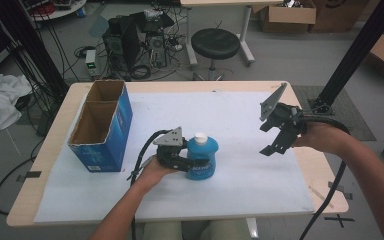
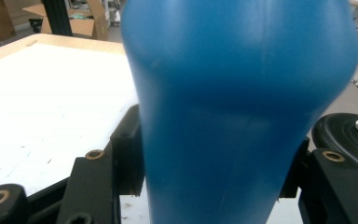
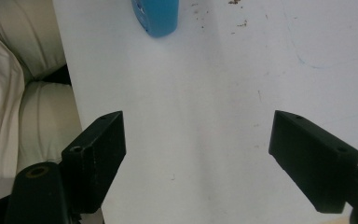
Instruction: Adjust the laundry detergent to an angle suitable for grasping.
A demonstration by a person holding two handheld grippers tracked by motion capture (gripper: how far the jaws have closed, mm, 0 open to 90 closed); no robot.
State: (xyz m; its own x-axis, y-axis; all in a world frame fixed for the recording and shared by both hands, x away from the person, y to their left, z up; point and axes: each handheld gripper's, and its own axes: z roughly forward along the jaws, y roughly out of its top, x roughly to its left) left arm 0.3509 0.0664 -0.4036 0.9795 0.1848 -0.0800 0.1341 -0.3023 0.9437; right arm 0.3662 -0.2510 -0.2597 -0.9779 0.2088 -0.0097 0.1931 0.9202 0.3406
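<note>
Overhead, high view: L gripper (image 1: 192, 161) clamps blue bottle (image 1: 203, 159), upright w/ white cap, near table (image 1: 50, 150) front edge, approx. centre. R gripper (image 1: 276, 131) held above right edge, jaws wide, nothing between.
L gripper view: bottle (image 2: 233, 116) sits between both jaws, pads pressed on its sides.
R gripper view: jaws apart over white sheet (image 3: 223, 93); bottle base (image 3: 156, 16) at top.

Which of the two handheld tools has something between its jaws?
The left gripper, near the table's middle: its jaws clamp the blue bottle. The right gripper hangs above the white sheet with jaws wide apart and nothing between them.
</note>
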